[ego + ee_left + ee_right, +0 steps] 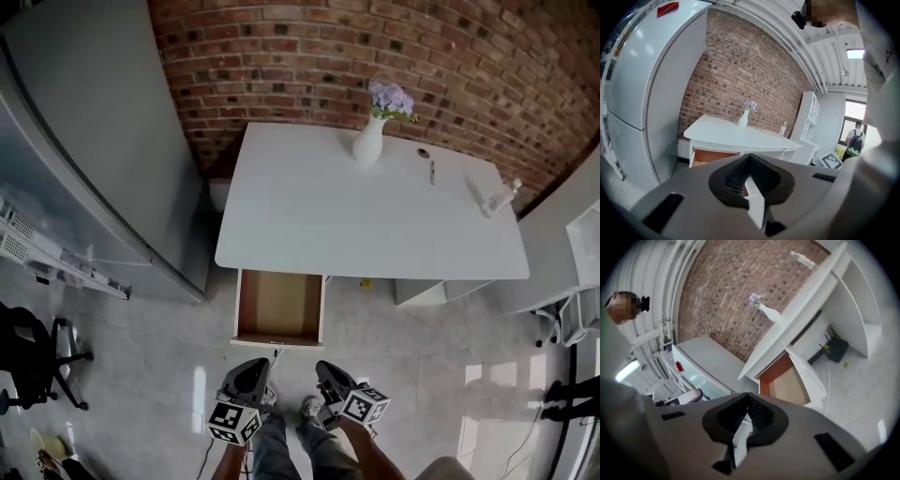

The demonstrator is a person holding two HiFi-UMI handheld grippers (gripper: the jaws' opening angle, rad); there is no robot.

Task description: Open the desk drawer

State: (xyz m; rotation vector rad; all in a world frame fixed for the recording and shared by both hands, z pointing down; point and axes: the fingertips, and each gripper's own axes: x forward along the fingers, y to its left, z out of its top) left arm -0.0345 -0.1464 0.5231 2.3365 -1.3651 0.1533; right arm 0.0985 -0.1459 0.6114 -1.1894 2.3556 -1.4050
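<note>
Brick wall point(375, 56) backs a white table point(309, 216) in the head view, which carries a vase point(367, 142) of purple flowers, a pen point(431, 172) and a bottle point(502, 197). Under the table's left front the drawer point(279, 305) stands pulled well out, its bare wooden inside empty. The left tool point(255, 367) and right tool point(326, 370) hang side by side above the person's legs, pointing towards the drawer front but apart from it.

From the left gripper view, that tool's jaws are clenched together with nothing between them. Beyond them the drawer's orange-brown side shows under the table, beside a tall grey cabinet point(642, 93).

From the right gripper view, tilted sideways, the jaws are likewise pressed together and empty, and the open drawer lies ahead.

The opening step looks finished. If more travel were wanted, one tool would have to spread its jaws and reach the drawer's front edge again; otherwise nothing seems left but to stay clear.
</note>
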